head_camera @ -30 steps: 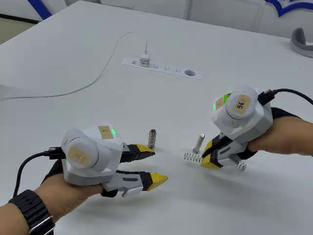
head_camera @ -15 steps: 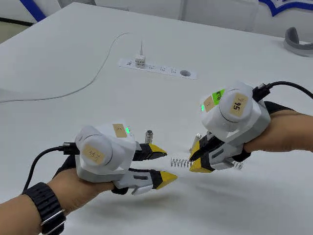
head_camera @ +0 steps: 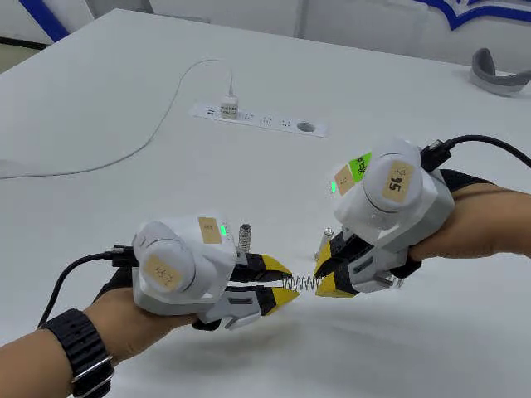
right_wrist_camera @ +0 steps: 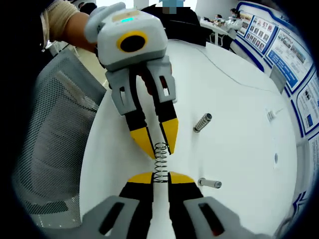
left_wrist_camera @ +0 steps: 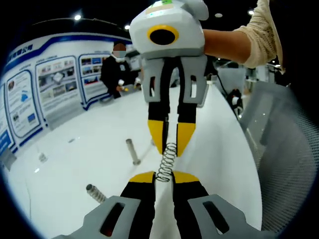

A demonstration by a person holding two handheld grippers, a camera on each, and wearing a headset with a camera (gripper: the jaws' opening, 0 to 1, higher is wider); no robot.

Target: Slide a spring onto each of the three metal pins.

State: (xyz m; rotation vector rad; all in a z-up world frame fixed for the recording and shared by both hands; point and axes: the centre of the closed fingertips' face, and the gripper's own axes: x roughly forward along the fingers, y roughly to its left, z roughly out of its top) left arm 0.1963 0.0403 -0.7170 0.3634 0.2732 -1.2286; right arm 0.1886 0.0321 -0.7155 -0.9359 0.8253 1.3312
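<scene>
My right gripper (head_camera: 325,274) is clamped on one end of the spring (head_camera: 303,283), which sits level at centre frame in the head view. My left gripper (head_camera: 288,284) brackets the other end, but I cannot tell whether it is truly gripping. The loaded pin (head_camera: 245,235) stands just above the left gripper. The bare pin (left_wrist_camera: 132,152) shows left of centre in the left gripper view, and the right gripper mostly hides it in the head view.

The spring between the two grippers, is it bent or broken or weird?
Not broken, just in a funny spot. The spring is up off the table, pinched at one end by the right gripper and at the other by the left gripper, like a little bridge. Its coils look even. The sleeved pin and bare pin look fine.
</scene>
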